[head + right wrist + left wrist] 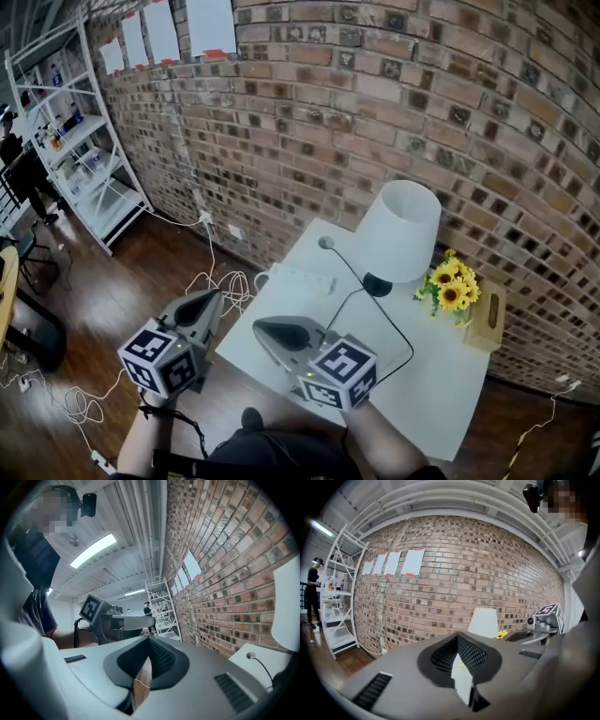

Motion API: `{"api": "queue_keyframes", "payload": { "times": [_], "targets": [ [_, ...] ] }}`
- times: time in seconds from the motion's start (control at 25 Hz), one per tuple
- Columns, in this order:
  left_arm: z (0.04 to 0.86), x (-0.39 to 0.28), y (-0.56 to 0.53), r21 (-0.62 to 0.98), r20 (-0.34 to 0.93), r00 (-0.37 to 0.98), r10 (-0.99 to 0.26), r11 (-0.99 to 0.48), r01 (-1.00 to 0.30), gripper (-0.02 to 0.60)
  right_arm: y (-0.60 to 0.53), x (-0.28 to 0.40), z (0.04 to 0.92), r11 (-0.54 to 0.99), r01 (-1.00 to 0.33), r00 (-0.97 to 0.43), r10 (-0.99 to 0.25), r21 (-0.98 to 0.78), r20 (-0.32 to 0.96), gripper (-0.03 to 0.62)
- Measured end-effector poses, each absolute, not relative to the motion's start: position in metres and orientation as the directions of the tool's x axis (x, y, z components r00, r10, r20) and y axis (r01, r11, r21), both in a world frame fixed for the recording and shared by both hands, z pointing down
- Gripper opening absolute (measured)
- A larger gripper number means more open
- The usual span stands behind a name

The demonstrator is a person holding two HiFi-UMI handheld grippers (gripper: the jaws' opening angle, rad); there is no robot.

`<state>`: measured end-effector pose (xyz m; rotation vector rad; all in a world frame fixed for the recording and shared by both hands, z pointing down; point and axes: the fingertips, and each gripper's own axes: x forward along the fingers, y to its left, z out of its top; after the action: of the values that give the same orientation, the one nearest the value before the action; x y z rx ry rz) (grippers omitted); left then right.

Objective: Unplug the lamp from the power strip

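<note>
One white table (441, 394) beside a brick wall (375, 94).

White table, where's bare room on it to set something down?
The biggest bare patch is the near right of the table, between the black cord and the near edge. The far side is crowded: lamp, power strip, sunflowers and wooden box. The right tongs hang over the near left corner.
</note>
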<state>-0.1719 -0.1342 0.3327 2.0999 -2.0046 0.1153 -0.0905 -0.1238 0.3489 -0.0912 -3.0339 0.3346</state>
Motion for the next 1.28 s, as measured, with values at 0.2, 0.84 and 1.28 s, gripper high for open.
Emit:
{"api": "queue_keyframes", "payload": {
  "times": [0.2, 0.84, 1.28],
  "targets": [
    [0.335, -0.159, -0.120, 0.093, 0.236, 0.002, -0.972, 0.020, -0.995, 0.019, -0.120, -0.074, 0.353, 0.970, 0.087, -0.992, 0.105, -0.228, 0.069, 0.000],
    [0.362, -0.137, -0.026, 0.048, 0.302, -0.197, -0.933, 0.222, -0.974, 0.019, -0.064, -0.060, 0.372, 0.897, 0.295, -0.943, 0.330, -0.329, 0.052, 0.000],
    [0.368, -0.166, 0.055, 0.053, 0.309, -0.346, -0.886, 0.380, -0.924, 0.018, -0.006, -0.092, 0.377, 0.840, 0.416, -0.888, 0.458, -0.347, 0.045, 0.000]
  ]
}}
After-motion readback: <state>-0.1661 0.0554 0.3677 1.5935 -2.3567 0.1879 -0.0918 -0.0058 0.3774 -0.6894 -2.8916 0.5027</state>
